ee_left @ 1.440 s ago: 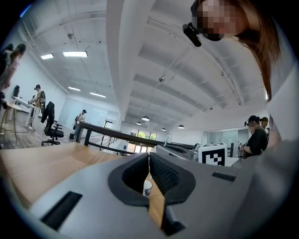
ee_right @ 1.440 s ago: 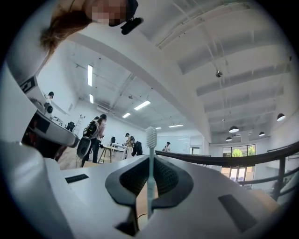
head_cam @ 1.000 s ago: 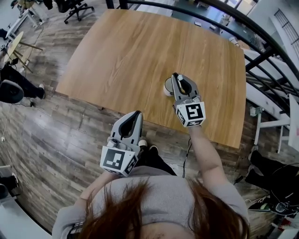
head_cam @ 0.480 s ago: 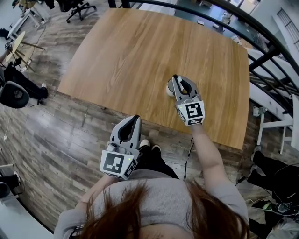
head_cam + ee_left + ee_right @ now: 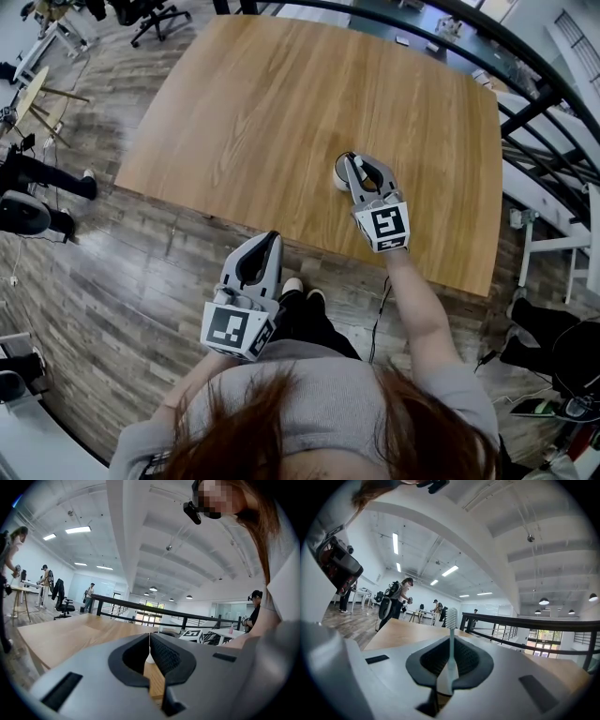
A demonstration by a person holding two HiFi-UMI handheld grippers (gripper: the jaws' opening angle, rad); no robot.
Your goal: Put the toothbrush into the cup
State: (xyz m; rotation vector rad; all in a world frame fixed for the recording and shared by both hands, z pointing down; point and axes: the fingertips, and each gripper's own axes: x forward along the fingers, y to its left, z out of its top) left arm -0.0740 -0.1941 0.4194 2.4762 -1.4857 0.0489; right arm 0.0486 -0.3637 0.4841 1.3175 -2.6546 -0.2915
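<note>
Jaws of right gripper clamped on upright toothbrush, poised over cup on tabletop; left gripper jaws together, empty. Remaining, seemingly: lowering in, letting go.

Right gripper: arm extended far, level, jaws clamped on toothbrush. Left gripper: near, jaws together.

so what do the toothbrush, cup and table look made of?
toothbrush: probably plastic, pale smooth handle, white bristles.
cup: plain white and smooth; ceramic or plastic, can't tell.
table: wood or wood-look laminate, visible grain, matte.
</note>
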